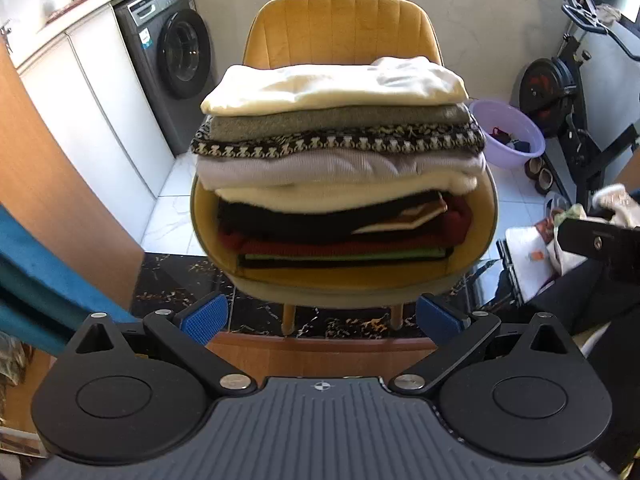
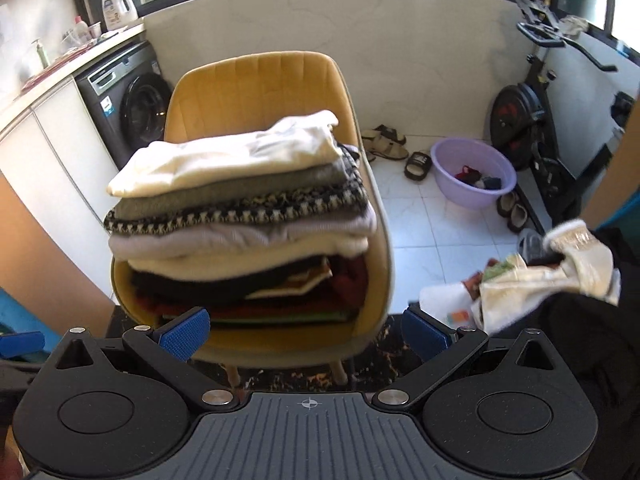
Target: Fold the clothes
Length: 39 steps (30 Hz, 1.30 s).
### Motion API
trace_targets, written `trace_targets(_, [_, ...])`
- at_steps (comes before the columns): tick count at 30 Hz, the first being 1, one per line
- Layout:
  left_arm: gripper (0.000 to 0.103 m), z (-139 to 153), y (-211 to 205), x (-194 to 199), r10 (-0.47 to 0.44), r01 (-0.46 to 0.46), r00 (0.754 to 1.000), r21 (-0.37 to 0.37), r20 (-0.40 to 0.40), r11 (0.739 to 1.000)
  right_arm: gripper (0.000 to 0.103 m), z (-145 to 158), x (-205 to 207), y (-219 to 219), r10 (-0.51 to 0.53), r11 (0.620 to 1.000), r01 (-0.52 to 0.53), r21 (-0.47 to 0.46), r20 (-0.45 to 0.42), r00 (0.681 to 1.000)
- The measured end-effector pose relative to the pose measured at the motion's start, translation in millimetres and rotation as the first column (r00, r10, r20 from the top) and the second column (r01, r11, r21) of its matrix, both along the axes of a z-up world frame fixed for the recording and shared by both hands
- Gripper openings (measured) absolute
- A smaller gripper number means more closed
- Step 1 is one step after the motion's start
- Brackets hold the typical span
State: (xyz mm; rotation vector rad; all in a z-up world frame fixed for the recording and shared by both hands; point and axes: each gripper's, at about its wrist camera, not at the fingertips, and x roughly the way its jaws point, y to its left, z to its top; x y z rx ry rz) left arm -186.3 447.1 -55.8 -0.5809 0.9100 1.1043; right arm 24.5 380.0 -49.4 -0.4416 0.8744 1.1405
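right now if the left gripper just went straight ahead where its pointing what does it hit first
Probably the front edge of the yellow chair, or the lowest folded clothes in the stack on it. The open left gripper aims there; depth is unclear.

You are in a home laundry balcony: a grey washing machine sits under a counter at upper left, a detergent jug above it, an exercise bike at right, slippers and a purple basin on white floor tiles.
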Motion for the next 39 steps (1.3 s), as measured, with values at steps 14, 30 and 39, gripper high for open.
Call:
trace_targets(14, [0.102,-3.2,-44.1,-54.0,-0.067,0.067,0.998,-0.023,-0.012,0.997,0.102,-3.1,-69.5,-77.2,-0.153,0.988,0.153,-0.01,-0.021,0.988])
trace_targets(30, [0.102,-10.6,-56.4,-98.8,-0.139,0.137,0.99,-0.08,-0.013,0.987,0.102,-4.1,-140.7,-116.4,-0.241,0.969,0.241,-0.06,0.011,0.971])
trace_targets(39, [0.102,-12.9,-50.4,-101.9,-0.147,0.145,0.989,-0.092,-0.012,0.985,0.102,-1.8,-151.0,-118.3,-0.256,0.965,0.257,-0.054,0.03,0.966])
